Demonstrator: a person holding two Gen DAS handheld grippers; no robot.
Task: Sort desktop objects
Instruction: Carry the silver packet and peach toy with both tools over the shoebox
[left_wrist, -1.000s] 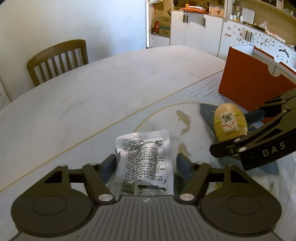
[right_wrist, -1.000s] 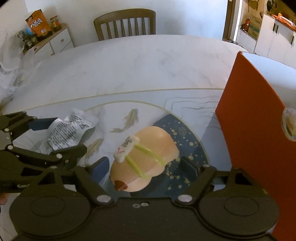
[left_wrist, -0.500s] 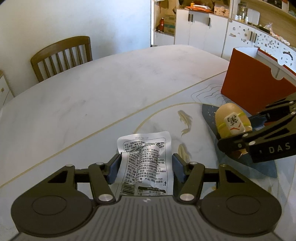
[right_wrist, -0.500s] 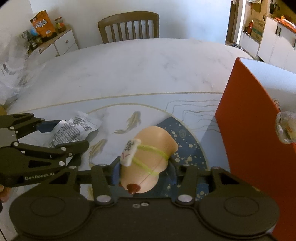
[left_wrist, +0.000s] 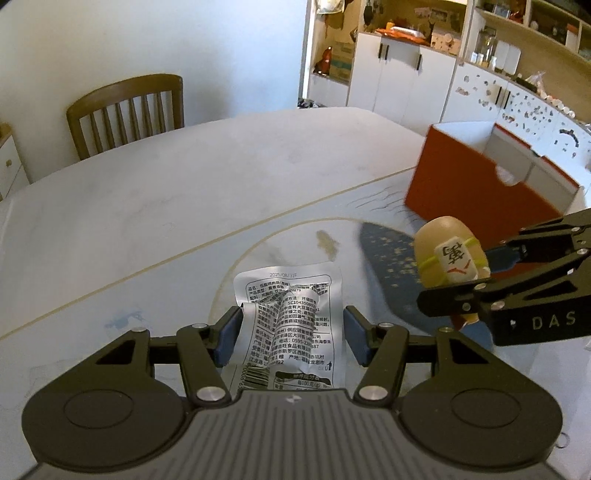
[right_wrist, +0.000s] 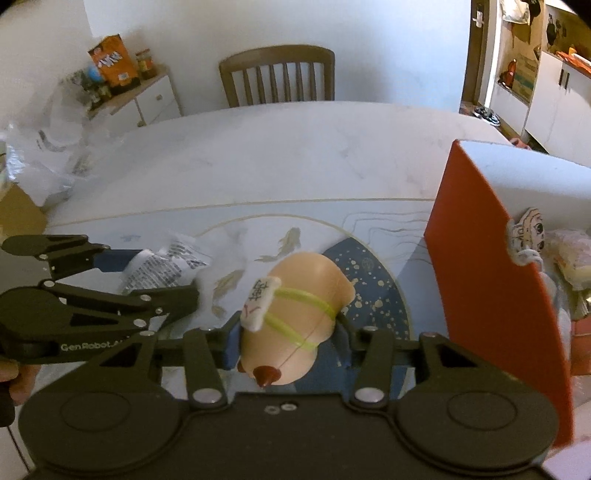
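Two hand-held grippers work side by side over a pale marble bench (left_wrist: 155, 192) with a printed mat bearing fish motifs and a dark blue speckled patch. The right gripper (right_wrist: 286, 341) has its fingers (right_wrist: 232, 341) closed on a peach-coloured toy (right_wrist: 303, 317), which wears a white tile with a Chinese character strapped on by yellow-green bands; the toy appears lifted off the bench, over the blue patch (right_wrist: 384, 306). In the left wrist view the same toy (left_wrist: 448, 254) sits between the black fingers marked DAS. The left gripper (left_wrist: 291, 332) brackets a crumpled silver packet (left_wrist: 291, 317) printed with black text; its blue finger pads (left_wrist: 227, 338) press the packet's left edge and stand just beside its right edge, so a firm grip cannot be told. The packet (right_wrist: 166, 266) lies left of the toy. An orange box (right_wrist: 491, 280) stands at the right, just beside the blue patch, with wrapped items inside. A wooden chair (left_wrist: 127, 110) waits at the bench's far side
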